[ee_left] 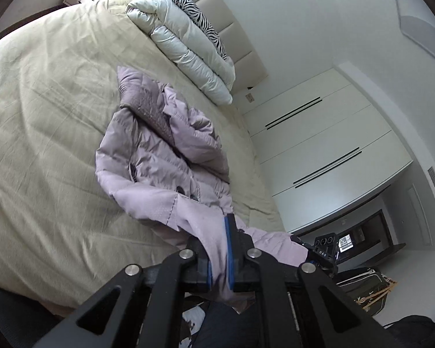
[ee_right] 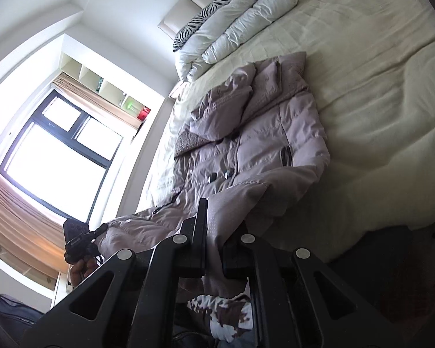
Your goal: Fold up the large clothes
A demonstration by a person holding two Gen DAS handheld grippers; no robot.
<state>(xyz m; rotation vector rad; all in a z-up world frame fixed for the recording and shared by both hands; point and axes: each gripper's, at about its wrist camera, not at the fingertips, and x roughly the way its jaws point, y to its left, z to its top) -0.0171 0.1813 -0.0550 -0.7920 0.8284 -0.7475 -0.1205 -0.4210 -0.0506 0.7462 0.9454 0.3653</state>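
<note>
A: Bottom-hem step, by the look: left gripper [ee_left: 220,249] and right gripper [ee_right: 214,237], jaws of each clamped on the lilac puffer jacket [ee_left: 159,156] at its near edge.

B: Next move, probably: lift hem, carry toward collar, keeping both corners level.

A: Lying front-up on the bed [ee_left: 43,110]. Long axis away from grippers, collar toward headboard.

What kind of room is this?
Most likely a bedroom. There's a big bed with a padded headboard, a folded white duvet on it, and a built-in wardrobe along the wall. A lilac puffer coat lies on the bed.
</note>
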